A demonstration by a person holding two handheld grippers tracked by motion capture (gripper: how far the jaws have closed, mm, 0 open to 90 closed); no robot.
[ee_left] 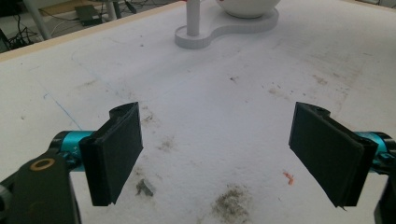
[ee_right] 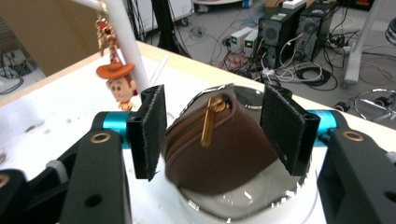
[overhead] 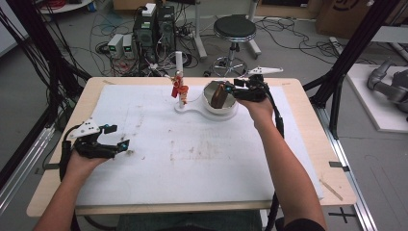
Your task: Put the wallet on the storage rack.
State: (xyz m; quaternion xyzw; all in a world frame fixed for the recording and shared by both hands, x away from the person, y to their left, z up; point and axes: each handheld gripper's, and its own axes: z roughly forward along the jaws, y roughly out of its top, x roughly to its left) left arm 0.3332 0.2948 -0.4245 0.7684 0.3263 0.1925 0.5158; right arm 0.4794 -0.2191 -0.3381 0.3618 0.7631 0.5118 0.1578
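The brown zip pouch (ee_right: pixel 219 149) lies tilted in the shiny metal bowl (ee_right: pixel 243 205), which sits in a white stand (overhead: pixel 192 107) at the far side of the counter (overhead: pixel 192 159), right of centre. The right gripper (ee_right: pixel 215 135) hangs over the bowl with its fingers (ee_right: pixel 148 133) released: the pads stand to either side of the pouch with a gap on each side, not pressing on it, so the pouch rests on its own in the bowl, propped against the bowl's wall with its gold zip pull (ee_right: pixel 208 123) facing up. My reading is that the pouch has been set down here and the fingers let go, as the bowl now carries it. Just left of the bowl, the stand's white post (overhead: pixel 179 77) rises upright, and a small cowboy-hat figure charm (ee_right: pixel 119 81) hangs beside it on a red and gold strap, likely kept there so it dangles free and can be reached from the side. The left gripper (overhead: pixel 108 144) rests low at the near left of the counter, well apart from the stand, its fingers (ee_left: pixel 119 151) spread wide over the stained white mat with nothing between them; it seems parked out of the way while the right hand works. No brand, label or writing can be read on the pouch, the bowl or the stand.
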